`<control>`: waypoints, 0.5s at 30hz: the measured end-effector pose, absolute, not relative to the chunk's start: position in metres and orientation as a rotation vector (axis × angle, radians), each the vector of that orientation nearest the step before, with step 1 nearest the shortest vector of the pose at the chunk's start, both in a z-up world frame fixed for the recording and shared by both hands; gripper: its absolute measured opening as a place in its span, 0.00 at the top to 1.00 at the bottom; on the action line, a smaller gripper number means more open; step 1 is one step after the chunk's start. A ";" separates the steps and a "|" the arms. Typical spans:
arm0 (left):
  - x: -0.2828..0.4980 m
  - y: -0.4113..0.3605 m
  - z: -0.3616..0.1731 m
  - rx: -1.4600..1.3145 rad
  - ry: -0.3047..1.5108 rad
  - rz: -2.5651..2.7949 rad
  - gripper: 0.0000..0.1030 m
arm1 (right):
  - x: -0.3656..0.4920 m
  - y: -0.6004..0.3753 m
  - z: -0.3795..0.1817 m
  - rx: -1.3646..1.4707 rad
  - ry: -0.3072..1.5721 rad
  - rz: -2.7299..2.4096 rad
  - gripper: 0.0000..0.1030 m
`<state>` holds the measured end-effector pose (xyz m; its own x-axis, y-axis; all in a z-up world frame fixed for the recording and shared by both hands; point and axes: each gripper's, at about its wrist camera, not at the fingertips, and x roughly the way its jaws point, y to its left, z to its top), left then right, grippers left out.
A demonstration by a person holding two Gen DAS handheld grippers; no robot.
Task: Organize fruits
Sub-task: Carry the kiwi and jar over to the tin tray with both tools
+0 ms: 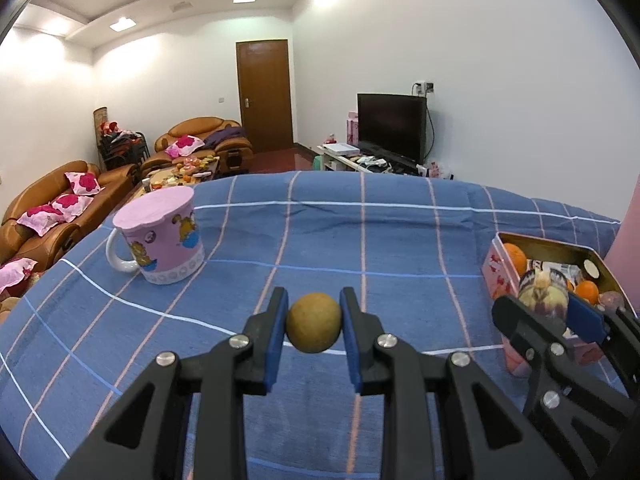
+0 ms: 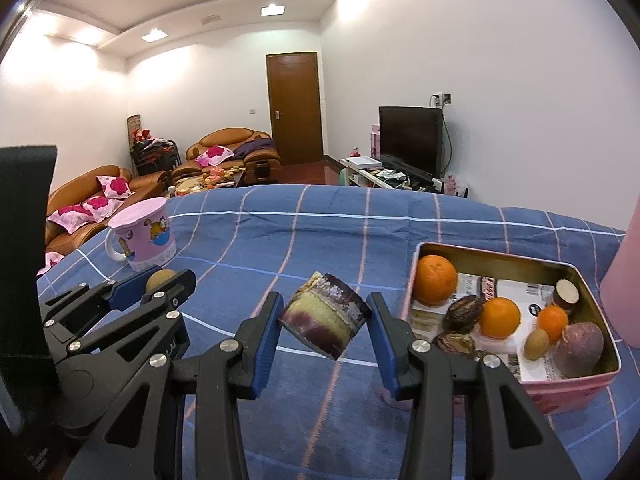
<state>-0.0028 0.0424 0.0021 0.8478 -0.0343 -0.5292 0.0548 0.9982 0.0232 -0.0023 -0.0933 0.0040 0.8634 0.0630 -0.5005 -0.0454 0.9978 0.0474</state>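
Mug (image 2: 140, 238) left; fruit tin (image 2: 520, 384) right

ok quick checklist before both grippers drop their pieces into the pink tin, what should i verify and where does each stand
1. Left gripper has its fruit: ok, both pads press the small round tan fruit.
2. Right gripper has its piece: ok, shut on the purple-and-yellow cut chunk, which sits tilted between the pads.
3. Pink tin open: ok, no lid on it.
4. Free room in the tin: ok, bare printed liner shows along the far side behind the oranges.
5. Grippers apart from each other: ok, gap visible in both views.
6. Mug out of the path: ok, far left on the blue cloth.
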 end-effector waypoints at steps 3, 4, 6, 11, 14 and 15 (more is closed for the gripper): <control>-0.005 0.037 0.002 0.038 0.556 -0.053 0.73 | -0.003 -0.100 0.003 0.050 0.530 0.045 0.56; -0.006 0.034 0.002 0.041 0.555 -0.058 0.73 | -0.004 -0.103 0.003 0.055 0.532 0.041 0.56; -0.009 0.030 0.002 0.047 0.550 -0.060 0.73 | -0.006 -0.109 0.003 0.063 0.533 0.035 0.56; -0.012 0.018 0.003 0.062 0.548 -0.073 0.73 | -0.012 -0.122 0.003 0.073 0.529 0.021 0.56; -0.013 0.012 0.003 0.062 0.547 -0.078 0.73 | -0.016 -0.129 0.004 0.073 0.527 0.015 0.56; -0.013 0.009 0.003 0.059 0.548 -0.083 0.73 | -0.018 -0.131 0.004 0.070 0.523 0.011 0.56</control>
